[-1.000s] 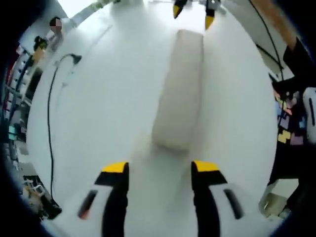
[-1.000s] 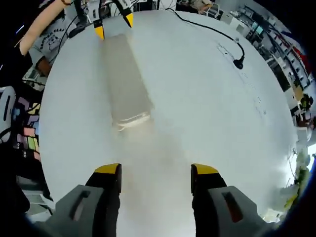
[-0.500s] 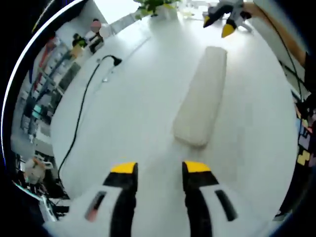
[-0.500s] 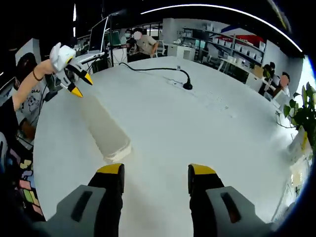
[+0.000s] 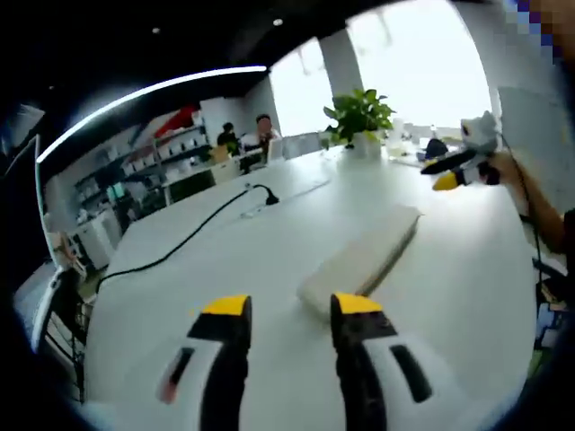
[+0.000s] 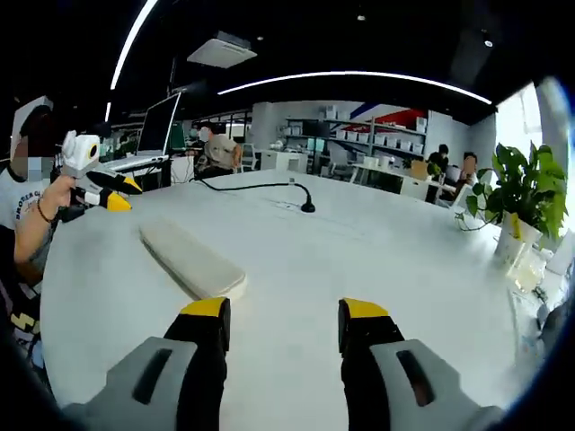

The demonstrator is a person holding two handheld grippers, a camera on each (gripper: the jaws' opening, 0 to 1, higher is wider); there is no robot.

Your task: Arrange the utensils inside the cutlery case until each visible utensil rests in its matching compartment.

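Long, closed, off-white oblong cutlery case [image 5: 361, 260] [image 6: 190, 259]: lying flat on the round white table [image 5: 225, 260] [image 6: 359, 260], lid shut, contents hidden. Left gripper [image 5: 284, 305], black jaws with yellow tips: jaws parted with bare table between them, grasping nothing; held above the table just short of the case's near end, not touching it; in the right gripper view it [image 6: 115, 192] is seen at the case's far end, raised clear of it in a person's hand [image 6: 56, 193]. Right gripper [image 6: 281, 311], same make: jaws spread, empty, above the table, the case's near end just left of its left jaw; in the left gripper view it [image 5: 454, 171] hovers beyond the case's far end. Black cable with plug [image 5: 193, 232] [image 6: 269, 187]: lying on the table, well apart from the case. Green potted plant [image 5: 358, 118] [image 6: 517, 202]: at the table's edge.
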